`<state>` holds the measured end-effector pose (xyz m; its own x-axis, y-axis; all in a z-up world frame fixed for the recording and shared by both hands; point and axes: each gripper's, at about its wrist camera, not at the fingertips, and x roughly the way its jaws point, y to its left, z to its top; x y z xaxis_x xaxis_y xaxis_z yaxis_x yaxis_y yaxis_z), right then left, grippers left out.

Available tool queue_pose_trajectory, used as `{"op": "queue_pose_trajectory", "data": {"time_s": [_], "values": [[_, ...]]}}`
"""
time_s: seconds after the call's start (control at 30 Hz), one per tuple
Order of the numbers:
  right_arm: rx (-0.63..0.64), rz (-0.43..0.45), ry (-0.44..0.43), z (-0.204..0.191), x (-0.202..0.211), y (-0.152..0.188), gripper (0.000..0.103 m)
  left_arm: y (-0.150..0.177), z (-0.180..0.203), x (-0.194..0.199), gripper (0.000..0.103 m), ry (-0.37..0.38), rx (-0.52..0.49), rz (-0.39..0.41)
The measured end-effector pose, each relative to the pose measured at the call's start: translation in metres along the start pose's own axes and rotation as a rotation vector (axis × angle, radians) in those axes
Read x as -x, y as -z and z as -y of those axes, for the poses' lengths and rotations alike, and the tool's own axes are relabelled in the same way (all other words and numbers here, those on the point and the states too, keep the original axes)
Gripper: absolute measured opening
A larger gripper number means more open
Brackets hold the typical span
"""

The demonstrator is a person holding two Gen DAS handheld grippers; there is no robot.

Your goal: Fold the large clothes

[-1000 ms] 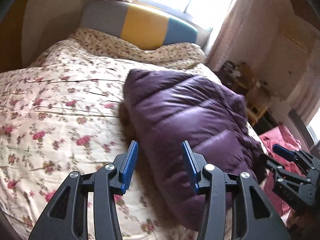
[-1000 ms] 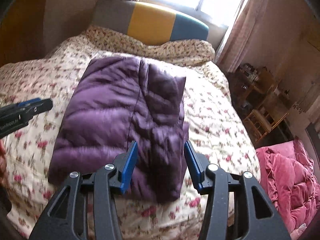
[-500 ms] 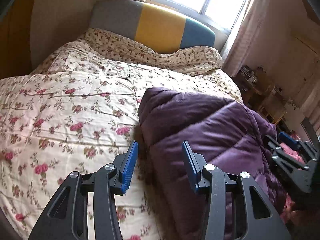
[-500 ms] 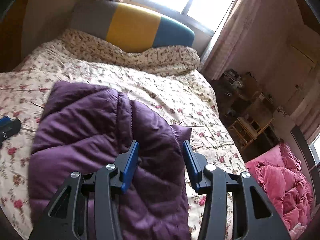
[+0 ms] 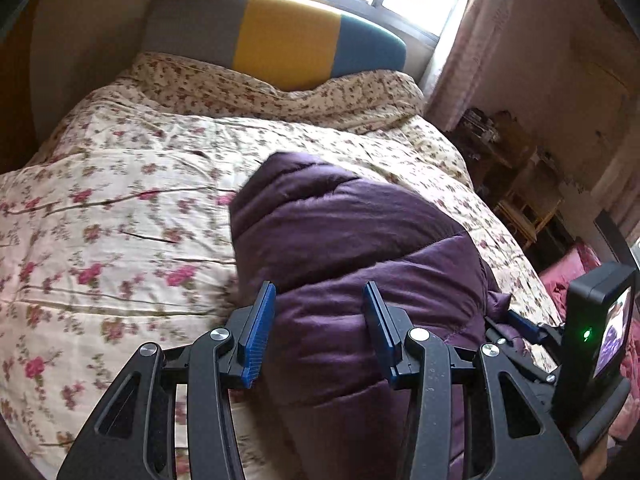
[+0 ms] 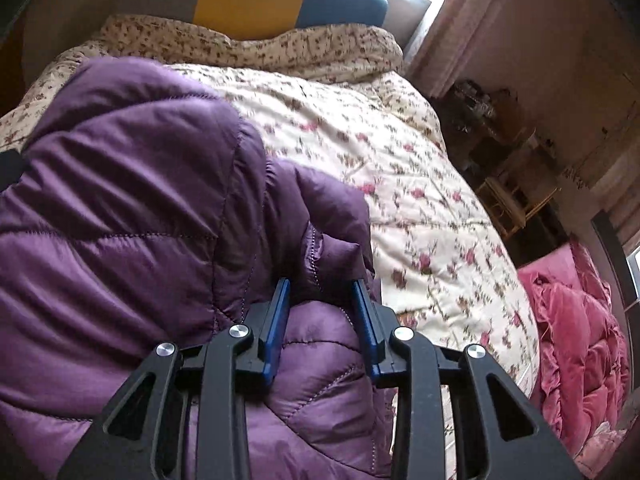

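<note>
so the purple puffer jacket (image 6: 132, 216) is already folded into a chunky bundle on the floral bedspread (image 5: 100, 216), right gripper (image 6: 320, 312) just been closing on a puffy fold between its pads, left gripper (image 5: 316, 332) half-open over the bundle's near edge, holding nothing, probably one last fold or tidy-up left.

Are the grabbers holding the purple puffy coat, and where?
The right gripper has been closing on the purple puffer jacket at its near right edge. The left gripper is open, holding nothing.
</note>
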<state>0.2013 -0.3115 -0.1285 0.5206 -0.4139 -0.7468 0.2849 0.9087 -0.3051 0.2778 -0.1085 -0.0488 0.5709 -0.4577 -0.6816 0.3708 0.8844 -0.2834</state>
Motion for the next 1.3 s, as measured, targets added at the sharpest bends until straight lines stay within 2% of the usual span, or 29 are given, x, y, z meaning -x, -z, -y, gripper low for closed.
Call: {"op": "queue_pose_trajectory", "data": {"time_s": [0.27,0.53,0.67,0.7,0.73,0.8,1.0,1.2,1.3], "values": [[-0.087,-0.012,-0.064,0.013,-0.019,0.019,0.029,0.018,0.024,-0.034,0.045,-0.034,-0.098,-0.041],[-0.123,0.018,-0.098,0.014,-0.024,0.023,0.029,0.03,0.023,-0.054,0.045,-0.06,-0.099,-0.062],[-0.122,0.026,-0.099,0.015,-0.019,0.021,0.032,0.027,0.025,-0.046,0.05,-0.087,-0.106,-0.057],[-0.123,0.03,-0.103,0.016,-0.017,0.02,0.032,0.026,0.025,-0.043,0.055,-0.095,-0.101,-0.053],[-0.122,0.035,-0.107,0.017,-0.014,0.019,0.032,0.024,0.022,-0.038,0.066,-0.097,-0.082,-0.051],[-0.126,0.042,-0.117,0.018,-0.009,0.017,0.034,0.022,0.015,-0.029,0.073,-0.088,-0.033,-0.045],[-0.151,0.088,-0.142,0.028,0.015,0.016,0.049,0.029,0.01,0.001,0.073,-0.067,-0.006,-0.008],[-0.152,0.127,-0.172,0.033,0.043,0.026,0.051,0.051,0.021,0.026,0.073,-0.033,-0.011,0.011],[-0.144,0.123,-0.168,0.031,0.047,0.033,0.051,0.062,0.03,0.025,0.073,-0.024,-0.035,0.001]]}}
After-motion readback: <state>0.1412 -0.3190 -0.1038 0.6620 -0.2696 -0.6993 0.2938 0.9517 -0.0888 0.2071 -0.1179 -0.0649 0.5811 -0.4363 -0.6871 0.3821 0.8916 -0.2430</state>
